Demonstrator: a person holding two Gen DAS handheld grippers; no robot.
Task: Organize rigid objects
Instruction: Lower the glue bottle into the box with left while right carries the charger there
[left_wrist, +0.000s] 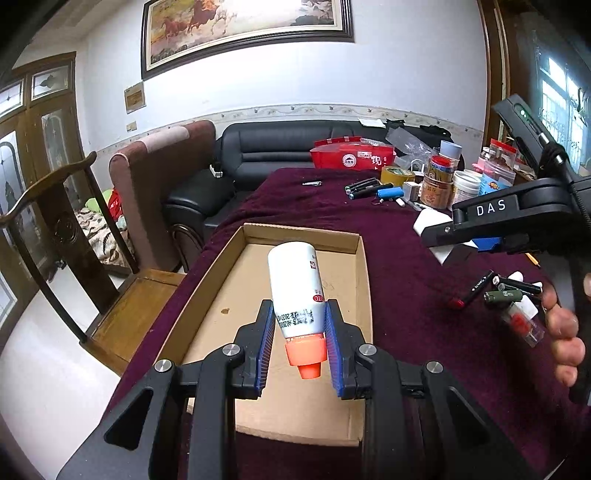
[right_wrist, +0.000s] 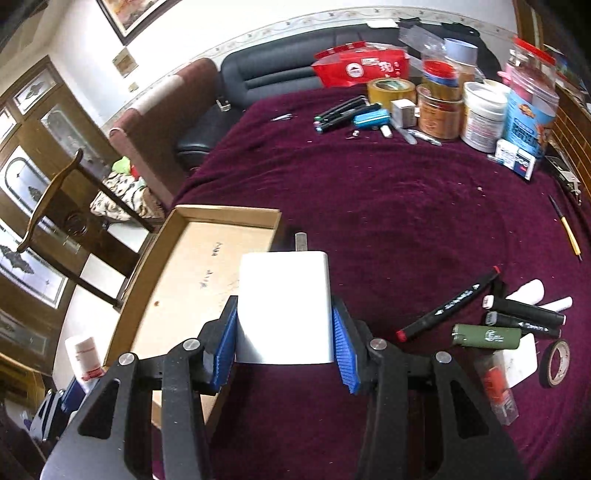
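Cardboard tray (left_wrist: 207, 291) on the purple cloth (right_wrist: 388, 206), floor bare — nothing placed inside so far, as far as both views show. White bottle with orange cap (left_wrist: 295, 291) pinched between the pads of the left gripper (left_wrist: 300, 334), cap toward the camera, held in the air over the tray. White charger block (right_wrist: 282, 306) pinched in the right gripper (right_wrist: 284, 334), prongs forward, just beside the tray's near-right edge, above the cloth. Sorting judged barely begun: two items in hand, neither set down. Left to gather, near the right side: black markers (right_wrist: 448, 302), green lighter (right_wrist: 485, 336), clear case with red insert (right_wrist: 496, 384), tape ring (right_wrist: 554, 363). Farther back: more pens (right_wrist: 341, 110), blue case (right_wrist: 371, 119), jars and tubs (right_wrist: 484, 114), tape roll (right_wrist: 388, 88) — unclear whether these belong to the job.
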